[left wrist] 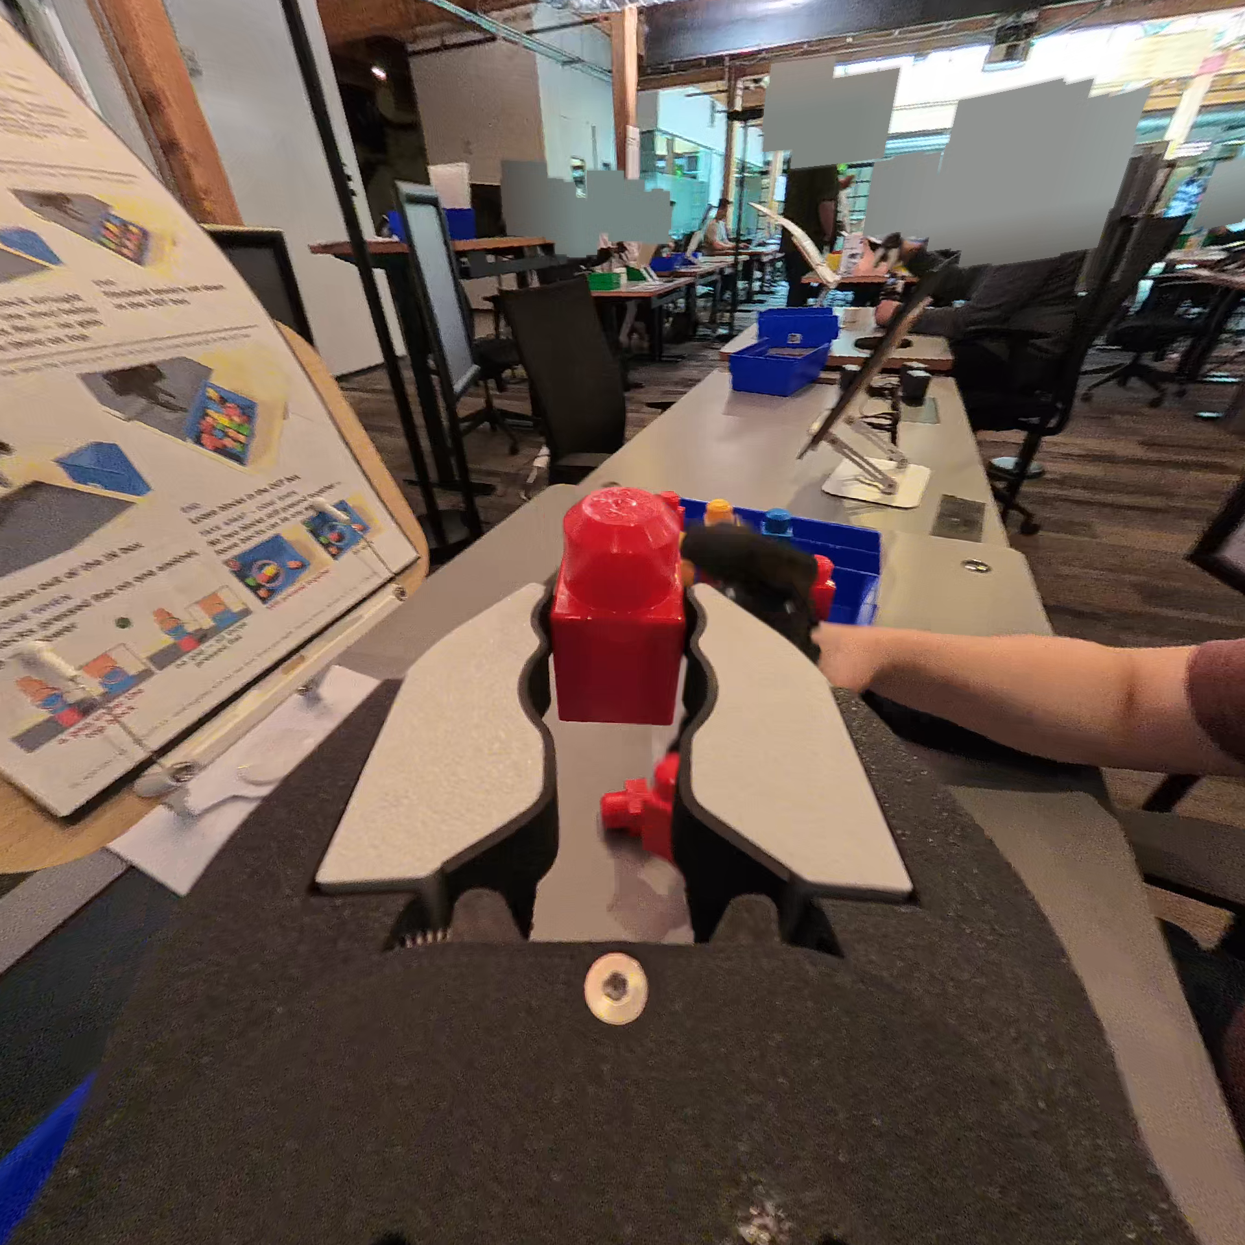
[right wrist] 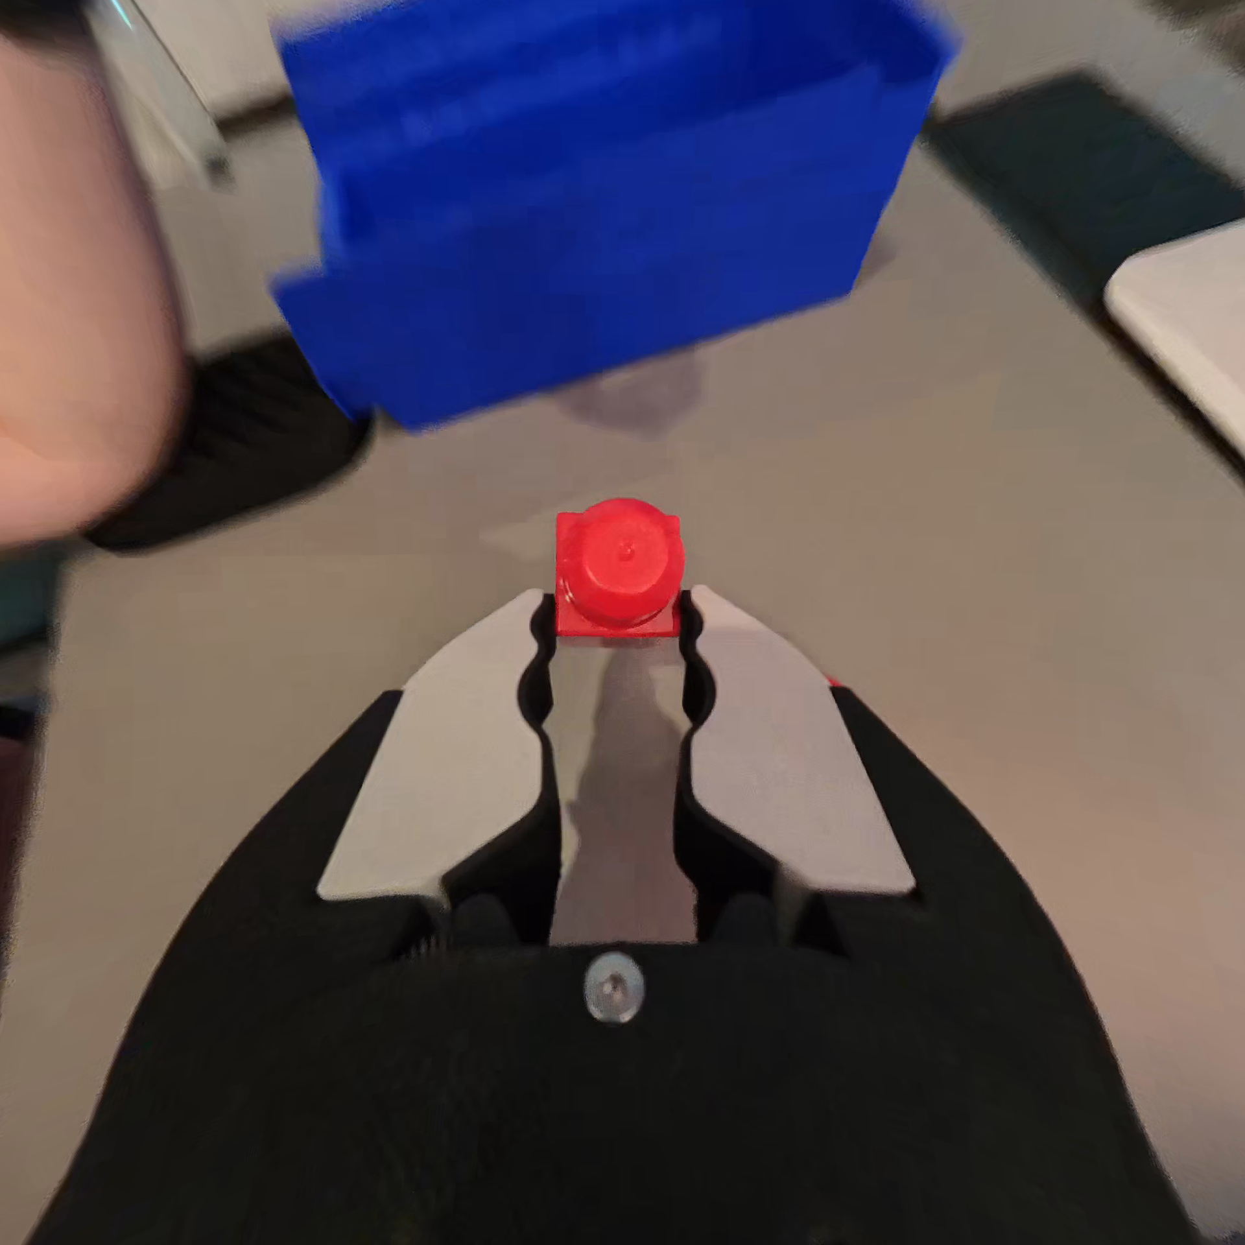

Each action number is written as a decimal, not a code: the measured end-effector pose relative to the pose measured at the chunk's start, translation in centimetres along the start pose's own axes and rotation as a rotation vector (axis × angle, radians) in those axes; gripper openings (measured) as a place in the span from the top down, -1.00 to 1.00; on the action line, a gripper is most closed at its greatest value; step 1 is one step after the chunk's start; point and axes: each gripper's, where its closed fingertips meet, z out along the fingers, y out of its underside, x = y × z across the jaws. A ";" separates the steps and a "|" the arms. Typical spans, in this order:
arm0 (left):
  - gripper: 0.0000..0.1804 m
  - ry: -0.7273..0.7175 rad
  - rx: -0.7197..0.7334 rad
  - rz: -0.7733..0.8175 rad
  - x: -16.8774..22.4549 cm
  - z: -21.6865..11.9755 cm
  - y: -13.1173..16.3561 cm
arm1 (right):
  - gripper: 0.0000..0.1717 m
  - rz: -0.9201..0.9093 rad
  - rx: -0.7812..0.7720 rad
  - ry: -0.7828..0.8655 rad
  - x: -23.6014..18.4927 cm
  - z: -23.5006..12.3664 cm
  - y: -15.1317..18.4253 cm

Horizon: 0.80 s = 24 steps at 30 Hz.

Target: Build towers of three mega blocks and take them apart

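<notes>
Left gripper had its jaws clamped on a red block, stud up. Right gripper pinched another red block above the grey surface, blue bin just beyond

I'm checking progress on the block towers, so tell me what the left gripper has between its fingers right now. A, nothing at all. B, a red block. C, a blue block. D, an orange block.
B: in the left wrist view the left gripper has a red block upright between its fingers, both pads against the block's sides, with the blue bin behind it on the table.
</notes>
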 end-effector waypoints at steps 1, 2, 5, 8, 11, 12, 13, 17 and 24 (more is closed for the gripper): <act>0.60 0.042 -0.018 -0.017 0.5 0.4 0.4 | 0.58 0.020 0.068 -0.013 -0.2 -1.7 -1.6; 0.60 0.088 -0.043 -0.030 1.1 0.9 1.0 | 0.58 0.027 0.133 -0.023 -0.5 -3.6 -3.3; 0.60 0.192 -0.152 -0.048 2.7 3.0 3.4 | 0.58 -0.020 0.309 -0.019 -1.8 -9.7 -7.4; 0.60 0.279 -0.267 -0.037 4.7 5.6 6.3 | 0.58 -0.064 0.417 -0.022 -2.9 -14.3 -9.2; 0.60 0.386 -0.337 -0.052 7.1 8.0 8.6 | 0.58 -0.077 0.440 -0.051 -3.5 -16.0 -9.4; 0.60 0.417 -0.364 -0.058 7.8 8.6 9.2 | 0.58 -0.081 0.426 -0.060 -3.6 -15.9 -9.2; 0.60 0.429 -0.393 -0.054 8.3 9.1 9.9 | 0.58 -0.087 0.402 -0.067 -3.6 -15.6 -8.9; 0.60 0.459 -0.458 -0.029 9.4 9.9 11.5 | 0.58 -0.103 0.280 -0.105 -4.1 -14.2 -7.4; 0.60 0.526 -0.523 -0.016 10.7 9.1 12.2 | 0.58 -0.128 0.072 -0.130 -5.0 -11.8 -4.7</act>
